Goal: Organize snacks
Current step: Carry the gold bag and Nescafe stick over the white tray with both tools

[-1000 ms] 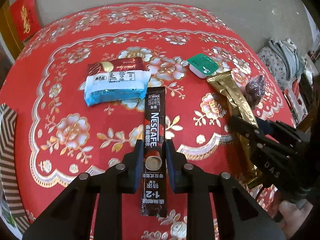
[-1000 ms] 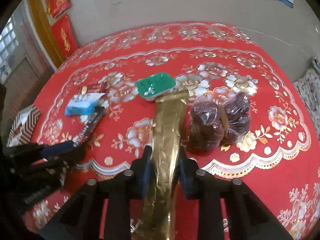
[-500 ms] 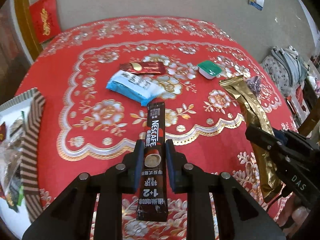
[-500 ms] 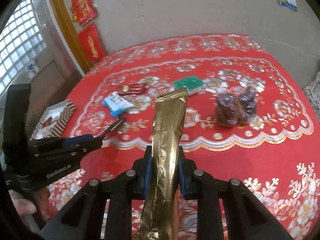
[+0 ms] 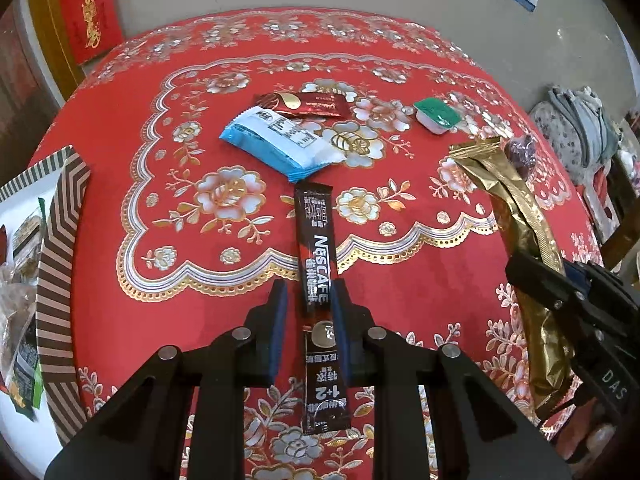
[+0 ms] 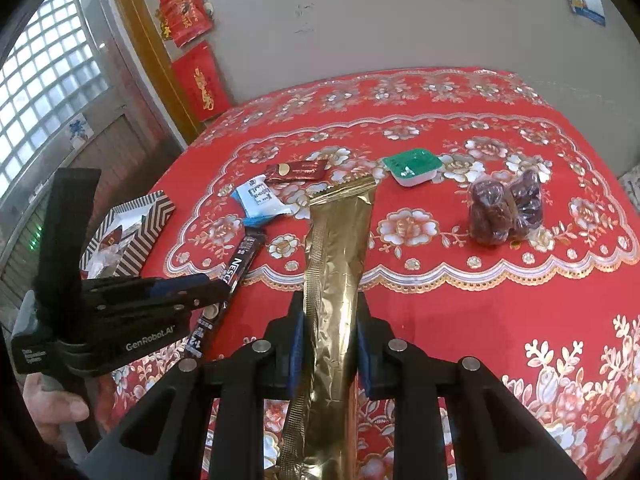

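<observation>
- The left tongs (image 5: 308, 312) held a dark Nescafe coffee stick (image 5: 318, 276) by its middle; the right pad touched the packet, while a thin gap showed on the left side, so the grip looked loose rather than tight.
- The stick pointed away from the camera, lifted above the red floral cloth of the counter (image 5: 160, 160).
- The right tongs (image 6: 328, 336) were closed on a long gold foil sachet (image 6: 338, 256) — blue pads pressed against both of its edges, the packet standing up and forward, its crimped end raised over the cloth.
- In the right wrist view the left tongs (image 6: 218, 284) appeared at the left edge, the coffee stick (image 6: 236, 268) slanting through them, and part of a hand (image 6: 52, 404) showed below.
- On the counter lay a blue-and-white wrapped snack (image 5: 280, 144), with a small dark red packet (image 5: 304, 105) just behind it and touching its far corner.
- A green-lidded little tub (image 5: 436, 114) sat further right, apart from both.
- A clear bag of dark brown dried fruit (image 6: 504, 208) rested on the right side of the cloth, well apart from the tub.
- A box with a brown-and-white chevron rim (image 5: 60, 240) stood at the left edge of the counter, packets visible inside it.
</observation>
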Motion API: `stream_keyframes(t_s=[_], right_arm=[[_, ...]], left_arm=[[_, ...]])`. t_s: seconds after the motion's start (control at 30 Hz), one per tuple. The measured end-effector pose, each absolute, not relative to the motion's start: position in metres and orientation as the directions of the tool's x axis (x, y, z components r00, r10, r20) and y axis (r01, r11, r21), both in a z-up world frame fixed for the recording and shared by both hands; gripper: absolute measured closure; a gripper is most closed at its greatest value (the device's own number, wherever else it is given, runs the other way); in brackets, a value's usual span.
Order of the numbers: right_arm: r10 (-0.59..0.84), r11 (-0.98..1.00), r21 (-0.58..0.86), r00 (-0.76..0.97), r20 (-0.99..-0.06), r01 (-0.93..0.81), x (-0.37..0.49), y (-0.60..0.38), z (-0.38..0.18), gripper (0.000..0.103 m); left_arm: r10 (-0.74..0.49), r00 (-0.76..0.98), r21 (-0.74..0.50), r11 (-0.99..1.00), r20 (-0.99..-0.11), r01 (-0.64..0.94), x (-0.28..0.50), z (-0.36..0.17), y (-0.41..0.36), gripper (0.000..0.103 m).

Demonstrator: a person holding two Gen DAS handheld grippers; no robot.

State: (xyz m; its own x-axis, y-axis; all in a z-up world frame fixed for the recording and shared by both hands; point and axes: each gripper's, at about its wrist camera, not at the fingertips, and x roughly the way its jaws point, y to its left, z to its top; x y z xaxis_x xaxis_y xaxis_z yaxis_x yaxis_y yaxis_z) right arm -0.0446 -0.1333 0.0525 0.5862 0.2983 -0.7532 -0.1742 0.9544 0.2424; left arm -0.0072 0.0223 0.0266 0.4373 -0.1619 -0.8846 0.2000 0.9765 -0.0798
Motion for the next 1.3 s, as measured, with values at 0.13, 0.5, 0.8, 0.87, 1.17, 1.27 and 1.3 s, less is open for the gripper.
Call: stream_keyframes(t_s=[0.13, 0.5, 0.8, 0.87, 1.17, 1.27, 1.3], right_arm=[[0.306, 0.952, 0.255, 0.586, -0.750, -0.170, -0.045, -0.136, 0.052, 0.079], [0.328, 0.944, 0.279, 0.588, -0.739, -0.175, -0.047, -0.139, 0.052, 0.078], [0.352, 0.936, 0.275, 0.592, -0.725, -0.219, -0.047, -0.124, 0.060, 0.078], [0.362, 0.932, 0.274, 0.590, -0.721, -0.237, -0.046, -0.114, 0.063, 0.078], [0.400, 0.910, 0.238, 0.571, -0.717, -0.339, -0.039, -0.055, 0.078, 0.078], [0.417, 0.898, 0.231, 0.559, -0.717, -0.373, -0.036, -0.033, 0.081, 0.078], [0.421, 0.895, 0.229, 0.556, -0.717, -0.382, -0.035, -0.027, 0.081, 0.078]], left_arm=[[-0.146, 0.417, -0.074, 0.980, -0.897, 0.184, -0.005, 0.023, 0.021, 0.066], [-0.078, 0.454, 0.017, 0.979, -0.888, 0.202, -0.010, 0.021, 0.013, 0.084], [-0.095, 0.493, -0.009, 0.984, -0.865, 0.175, -0.021, 0.037, 0.038, 0.085], [-0.087, 0.514, -0.002, 0.987, -0.853, 0.164, -0.025, 0.044, 0.044, 0.084], [-0.056, 0.586, -0.004, 0.996, -0.808, 0.090, -0.039, 0.076, 0.097, 0.084], [-0.030, 0.604, 0.010, 0.998, -0.796, 0.063, -0.043, 0.082, 0.115, 0.084], [-0.022, 0.609, 0.010, 0.999, -0.793, 0.050, -0.044, 0.084, 0.123, 0.084]])
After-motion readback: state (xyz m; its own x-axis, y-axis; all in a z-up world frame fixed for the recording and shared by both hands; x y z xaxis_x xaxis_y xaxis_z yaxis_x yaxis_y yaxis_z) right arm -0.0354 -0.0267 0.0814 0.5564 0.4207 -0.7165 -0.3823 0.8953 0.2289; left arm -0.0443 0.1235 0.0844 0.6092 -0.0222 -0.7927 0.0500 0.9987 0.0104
